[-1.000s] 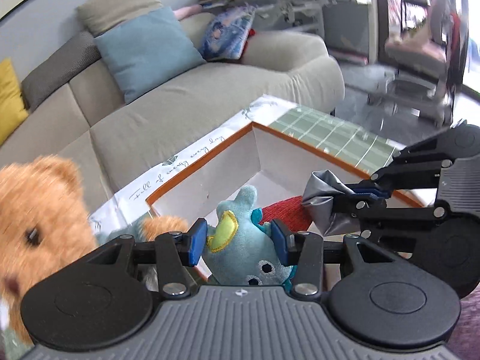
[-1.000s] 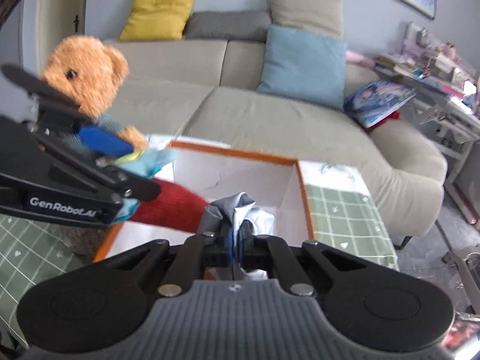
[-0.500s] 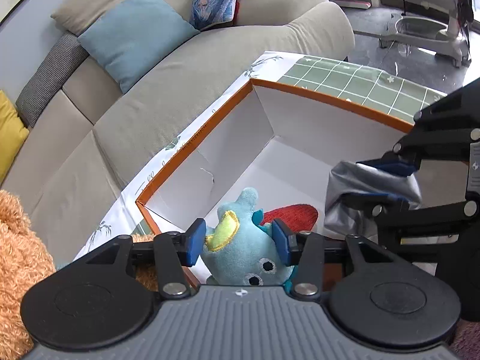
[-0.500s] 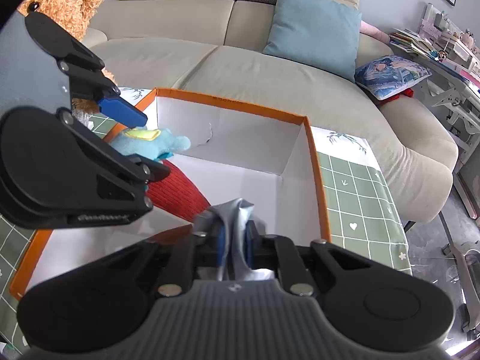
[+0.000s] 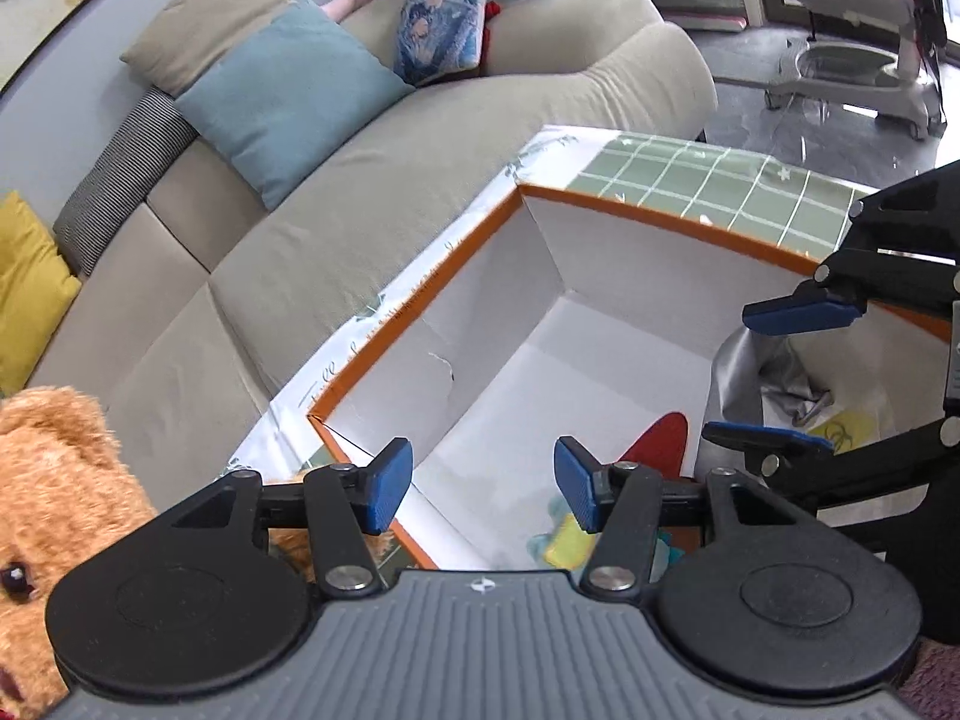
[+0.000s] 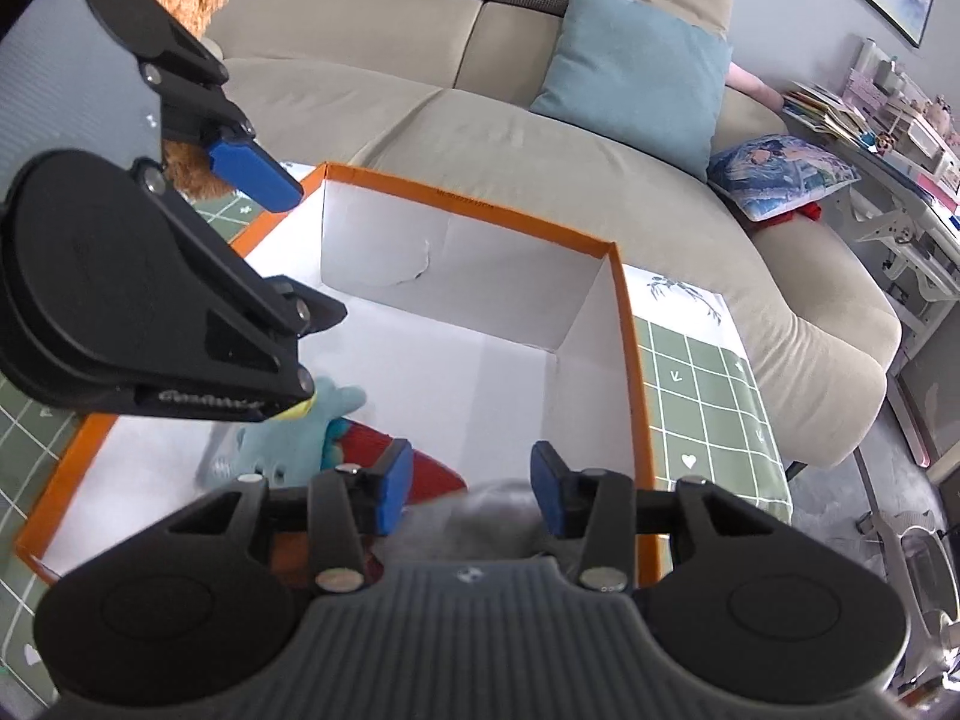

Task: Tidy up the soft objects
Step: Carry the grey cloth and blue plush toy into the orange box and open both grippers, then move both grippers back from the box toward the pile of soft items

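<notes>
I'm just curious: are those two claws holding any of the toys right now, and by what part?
Nothing is held. The left gripper is opening above the blue plush; the right gripper is opening over the grey bag. Both lie in the box.

Box (image 6: 630,324) far half bare, open from above; blue plush (image 6: 288,438), red plush (image 6: 432,468), grey bag (image 5: 738,384) crowd near end; teddy (image 5: 54,480) beside left wall.

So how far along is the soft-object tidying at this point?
Done: the blue plush toy and the silver fabric bundle lie inside the orange-rimmed box. In hand: nothing; the left tongs and right tongs are both opening above the box, pads clear of the items. Left: the brown teddy bear sits outside the box, so it probably goes in next.
</notes>
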{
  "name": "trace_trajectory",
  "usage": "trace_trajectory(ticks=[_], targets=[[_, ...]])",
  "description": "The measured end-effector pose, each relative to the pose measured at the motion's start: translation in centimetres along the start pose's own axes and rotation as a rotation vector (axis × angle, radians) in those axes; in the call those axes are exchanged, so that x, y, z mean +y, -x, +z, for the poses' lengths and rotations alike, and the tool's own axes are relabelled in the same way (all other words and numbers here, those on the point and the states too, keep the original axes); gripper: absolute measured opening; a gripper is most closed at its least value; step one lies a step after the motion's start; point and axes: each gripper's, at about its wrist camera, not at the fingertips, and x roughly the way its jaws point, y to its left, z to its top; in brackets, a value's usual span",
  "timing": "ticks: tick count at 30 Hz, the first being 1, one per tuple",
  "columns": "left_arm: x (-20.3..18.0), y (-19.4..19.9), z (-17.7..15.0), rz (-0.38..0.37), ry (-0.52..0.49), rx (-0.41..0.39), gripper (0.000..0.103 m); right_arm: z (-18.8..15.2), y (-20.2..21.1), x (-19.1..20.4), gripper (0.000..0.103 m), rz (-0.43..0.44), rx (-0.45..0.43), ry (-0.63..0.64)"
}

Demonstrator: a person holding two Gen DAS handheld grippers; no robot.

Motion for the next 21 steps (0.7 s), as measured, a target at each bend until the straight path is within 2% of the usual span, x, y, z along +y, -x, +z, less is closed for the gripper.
trace_trajectory(ticks=[4,10,17,21], targets=[[0.7,2.0,-0.2,-0.006,0.041,-0.041,0.065,0.2,1.9,0.1,0.049,-0.019,-0.037,-0.016],[1.9,5.5,-1.5,-0.035,0.127,-0.122,0.065,0.5,5.6,0.8,0.05,-0.066,-0.101,-0.049],[3.6,9.9,-5.1,-0.068,0.238,-0.204,0.065,0.4,9.9,3.0,0.05,-0.09,-0.177,-0.129],[4.9,12.2,-7.9,-0.074,0.295,-0.235,0.064,-0.2,11.7,4.7,0.05,-0.083,-0.19,-0.178]])
